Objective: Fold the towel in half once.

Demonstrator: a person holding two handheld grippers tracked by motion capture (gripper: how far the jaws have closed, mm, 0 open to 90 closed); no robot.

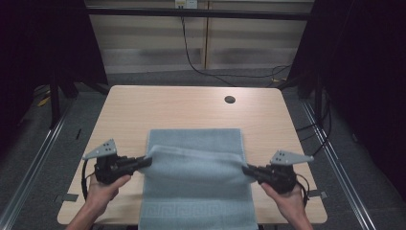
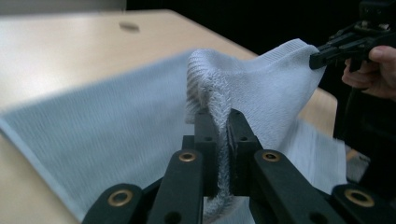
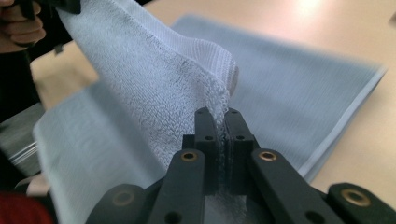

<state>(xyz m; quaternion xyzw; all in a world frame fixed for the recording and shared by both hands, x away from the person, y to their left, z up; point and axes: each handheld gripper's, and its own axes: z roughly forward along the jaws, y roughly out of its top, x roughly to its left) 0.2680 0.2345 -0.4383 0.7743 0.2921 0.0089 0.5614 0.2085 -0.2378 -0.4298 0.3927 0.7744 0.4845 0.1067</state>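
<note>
The light wooden table (image 1: 191,110) is viewed from above; the pale blue terry towel (image 1: 196,167) is viewed closely along each gripper's jaws, shared by all views.

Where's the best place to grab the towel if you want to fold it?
Probably at its two corners, one from each side, much as the tongs hold it now. The towel is limp, so one middle grip would let it sag. The left tongs and right tongs each pinch a thin hemmed corner, coming in level from the sides, which keeps the lifted edge stretched straight above the table.
</note>
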